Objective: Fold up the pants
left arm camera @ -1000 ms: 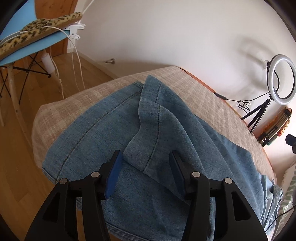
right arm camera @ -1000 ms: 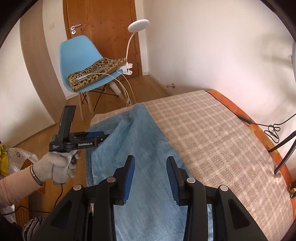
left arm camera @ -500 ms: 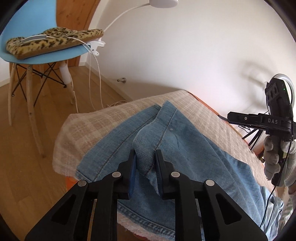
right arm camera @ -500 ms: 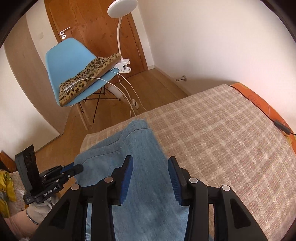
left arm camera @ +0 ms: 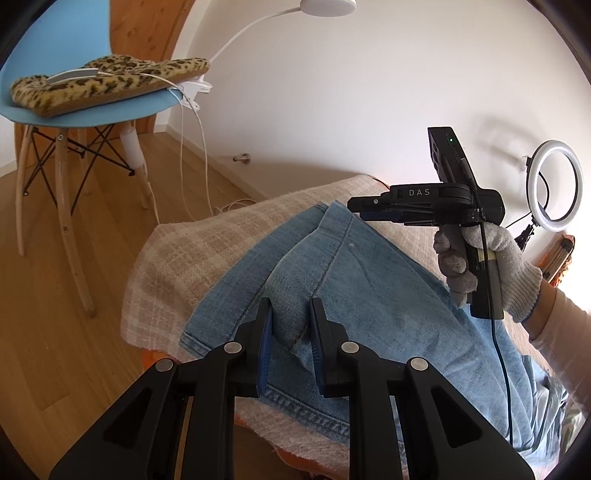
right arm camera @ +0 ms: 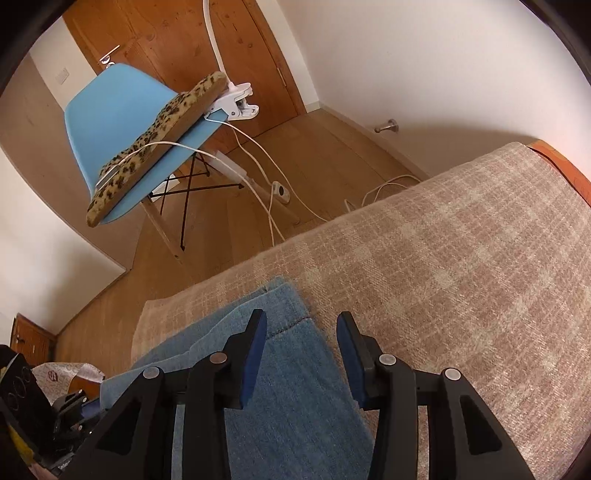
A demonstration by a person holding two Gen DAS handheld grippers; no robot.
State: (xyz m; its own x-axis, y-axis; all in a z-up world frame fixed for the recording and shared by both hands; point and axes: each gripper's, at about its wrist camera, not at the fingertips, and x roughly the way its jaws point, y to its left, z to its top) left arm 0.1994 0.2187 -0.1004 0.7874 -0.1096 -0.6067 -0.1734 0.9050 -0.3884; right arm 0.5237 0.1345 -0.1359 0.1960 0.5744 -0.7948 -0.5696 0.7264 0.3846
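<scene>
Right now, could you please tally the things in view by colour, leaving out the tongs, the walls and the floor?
Blue: 2, the blue denim pants and the light blue plastic chair.
White: 2, the white clip-on gooseneck lamp and the white ring light.
Leopard print: 1, the leopard-print fuzzy cushion.
Beige: 1, the beige plaid blanket.
Total: 6.

Readable only: "DAS" in pale letters on the right gripper (left arm camera: 373, 211) body (seen from the left wrist).
</scene>
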